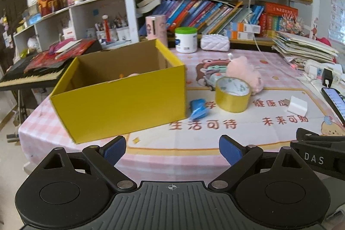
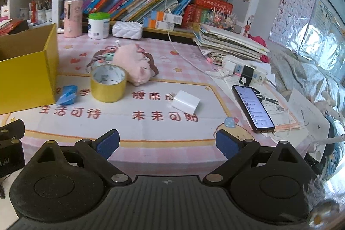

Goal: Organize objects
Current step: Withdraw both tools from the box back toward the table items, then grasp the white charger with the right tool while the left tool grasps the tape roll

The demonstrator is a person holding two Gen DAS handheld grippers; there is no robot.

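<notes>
While my left hand-held gripper (image 1: pixel 172 150) hangs over the near edge of the bench (image 1: pixel 194 137), its blue pads sit wide apart with nothing between them. Ahead left stands the yellow box (image 1: pixel 120 107), open-topped, something pink just peeking inside. A blue wrapped piece (image 1: pixel 198 109) lies beside its right wall, then the tape roll (image 1: pixel 232 94), with the pink plush (image 1: pixel 245 72) behind it.

Over on my right view, my right hand-held gripper (image 2: pixel 167 143) is spread open too, empty. A white charger block (image 2: pixel 186 103) lies ahead, well apart from the tape roll (image 2: pixel 108 83); a phone (image 2: pixel 253 108) rests to the right.
</notes>
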